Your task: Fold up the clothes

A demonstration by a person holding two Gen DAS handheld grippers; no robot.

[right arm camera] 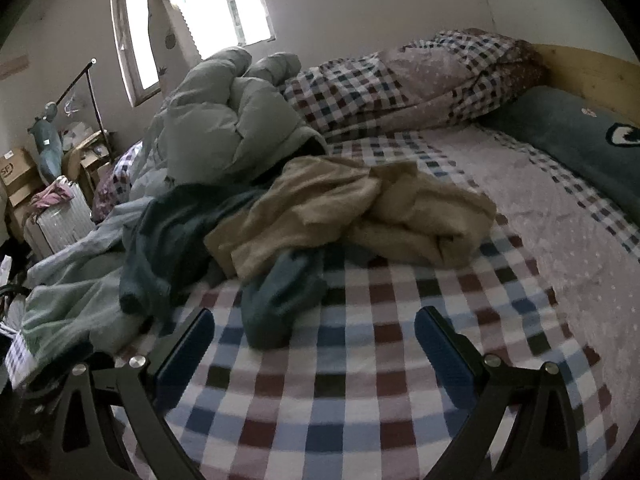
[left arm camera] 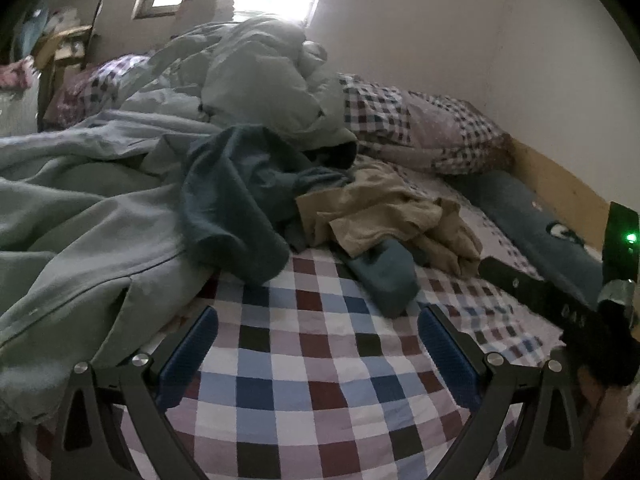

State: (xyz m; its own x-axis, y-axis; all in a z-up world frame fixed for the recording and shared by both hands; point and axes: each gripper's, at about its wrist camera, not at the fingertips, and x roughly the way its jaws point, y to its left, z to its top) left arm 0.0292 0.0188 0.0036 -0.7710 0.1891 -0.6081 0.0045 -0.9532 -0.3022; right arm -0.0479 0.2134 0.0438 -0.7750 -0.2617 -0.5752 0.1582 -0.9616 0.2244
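Observation:
A heap of clothes lies on the checkered bed sheet (left arm camera: pixel 312 364). A dark teal garment (left arm camera: pixel 240 200) sprawls in the middle, one sleeve end (left arm camera: pixel 384 276) pointing toward me. A crumpled beige garment (left arm camera: pixel 384 208) rests on it to the right. My left gripper (left arm camera: pixel 318 334) is open above bare sheet, just short of the teal sleeve. In the right wrist view the teal garment (right arm camera: pixel 180 232) and beige garment (right arm camera: pixel 352 208) lie ahead, and my right gripper (right arm camera: pixel 314 334) is open with the teal sleeve end (right arm camera: pixel 276 304) just beyond its fingers. Both hold nothing.
A pale green puffy jacket (left arm camera: pixel 260 76) and pale green bedding (left arm camera: pixel 76 216) pile up behind and left. A checkered pillow (right arm camera: pixel 400 84) and a teal pillow (right arm camera: pixel 568 144) lie by the wooden headboard (right arm camera: pixel 592 68). The other gripper's black body (left arm camera: pixel 560 304) shows at right. Boxes and a suitcase (right arm camera: pixel 60 220) stand beside the bed.

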